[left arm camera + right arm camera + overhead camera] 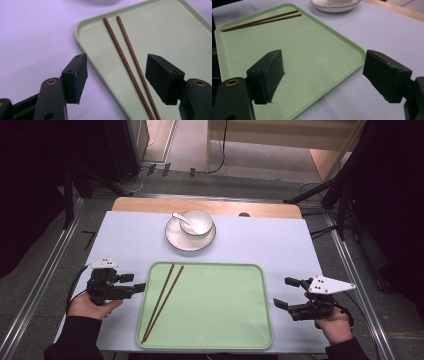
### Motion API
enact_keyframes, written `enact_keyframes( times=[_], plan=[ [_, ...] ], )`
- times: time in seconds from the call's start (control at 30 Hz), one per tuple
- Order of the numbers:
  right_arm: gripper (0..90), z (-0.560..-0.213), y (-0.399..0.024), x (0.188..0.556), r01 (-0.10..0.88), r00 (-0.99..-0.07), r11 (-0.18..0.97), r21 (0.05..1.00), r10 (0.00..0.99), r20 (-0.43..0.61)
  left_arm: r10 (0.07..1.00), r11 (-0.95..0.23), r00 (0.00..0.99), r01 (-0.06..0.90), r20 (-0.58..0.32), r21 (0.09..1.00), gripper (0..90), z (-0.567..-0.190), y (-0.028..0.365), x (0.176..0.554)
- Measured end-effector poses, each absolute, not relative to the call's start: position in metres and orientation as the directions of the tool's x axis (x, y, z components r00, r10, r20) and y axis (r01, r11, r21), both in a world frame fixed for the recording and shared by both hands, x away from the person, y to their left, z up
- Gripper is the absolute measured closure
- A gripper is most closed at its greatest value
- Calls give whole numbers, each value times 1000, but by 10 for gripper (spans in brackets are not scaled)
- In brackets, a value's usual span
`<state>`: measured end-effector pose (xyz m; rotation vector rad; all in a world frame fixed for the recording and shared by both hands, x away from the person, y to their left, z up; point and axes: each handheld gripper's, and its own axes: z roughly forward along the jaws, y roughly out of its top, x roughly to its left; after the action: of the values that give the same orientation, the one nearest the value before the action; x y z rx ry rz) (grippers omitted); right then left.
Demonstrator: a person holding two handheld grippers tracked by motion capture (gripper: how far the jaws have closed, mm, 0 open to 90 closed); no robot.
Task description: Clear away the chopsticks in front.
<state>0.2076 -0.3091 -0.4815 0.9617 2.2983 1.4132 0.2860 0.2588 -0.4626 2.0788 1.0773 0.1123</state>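
A pale lavender tabletop [280,245] fills the centre of the high view, with a wooden strip along its far edge. In the lower middle of the frame lies a light green tray [215,307] with a raised rim. Two dark brown chopsticks [162,301] lie on the tray's left part, close together and slanting from lower left to upper right, their upper ends slightly apart.

Above the tray, in the upper centre of the frame, a white saucer [175,239] carries a small white bowl [198,221]. What looks like a white spoon [181,218] rests in the bowl, though it is small and hard to make out.

At the lower left of the frame, a person's hand holds the left claw [135,282] just beside the tray's left edge. In the left gripper view its jaws stand wide apart with nothing between them; the tray's corner and the chopsticks lie beyond them.

At the lower right of the frame, the other hand holds the right claw [287,292] just off the tray's right edge. In the right gripper view its jaws are also spread wide and empty, with the tray's near corner between them and the saucer at the top of the frame.
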Motion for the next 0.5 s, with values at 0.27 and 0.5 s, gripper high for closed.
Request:
enact_keyframes(
  times=[0.27, 0.5],
  plan=[
    [176, -481, -310, 207, 391, -740, 295, 872, 664, 107, 724, -355, 663, 594, -191, 722, 314, -460, 282, 279],
    [176, -481, -310, 207, 389, -743, 297, 872, 661, 106, 725, -342, 660, 593, -196, 729, 303, -459, 288, 279]
  ],
)
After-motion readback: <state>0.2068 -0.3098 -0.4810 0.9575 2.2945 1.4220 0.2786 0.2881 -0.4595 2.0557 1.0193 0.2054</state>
